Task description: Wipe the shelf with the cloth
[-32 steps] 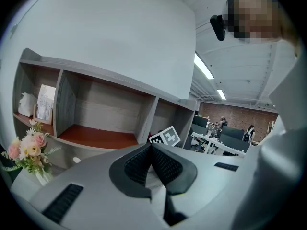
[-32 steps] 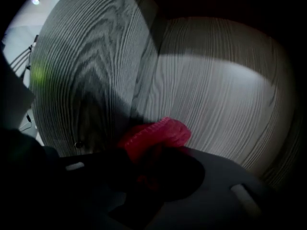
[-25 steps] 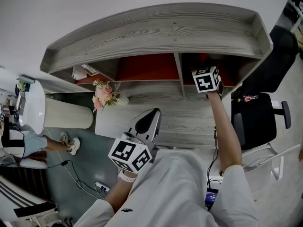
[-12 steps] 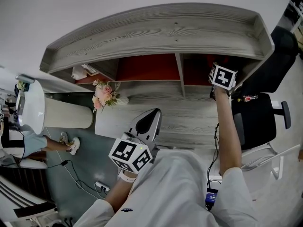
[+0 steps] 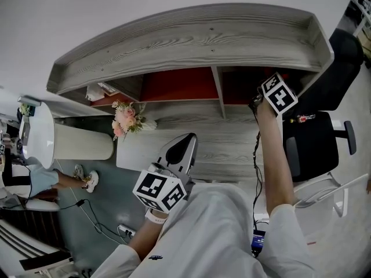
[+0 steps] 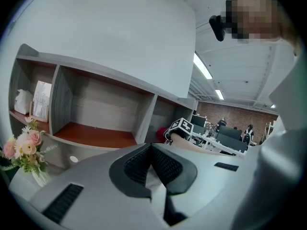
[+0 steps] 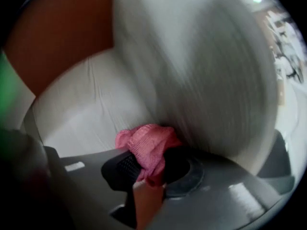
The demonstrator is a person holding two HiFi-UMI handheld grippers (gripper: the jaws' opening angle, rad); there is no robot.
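The grey wooden shelf (image 5: 191, 45) has red-floored compartments. My right gripper's marker cube (image 5: 279, 94) sits at the mouth of the right compartment (image 5: 237, 86); its jaws are hidden inside. In the right gripper view, my right gripper (image 7: 148, 169) is shut on a pink cloth (image 7: 146, 150), pressed close to the compartment's grey side wall (image 7: 201, 80); the picture is blurred. My left gripper (image 5: 183, 146) hovers low over the desk (image 5: 226, 149), apart from the shelf. Its pads meet in the left gripper view, where the left gripper (image 6: 151, 150) holds nothing. The pink cloth (image 6: 161, 134) shows faintly there.
A bunch of flowers (image 5: 126, 119) stands on the desk at the left. A white bag and papers (image 5: 101, 90) fill the left compartment. A black office chair (image 5: 316, 143) stands to the right, and a white round table (image 5: 40, 133) to the left.
My right gripper has slid to the right inside the right compartment, from near the divider toward the side wall, with the cloth. The left gripper has stayed put.
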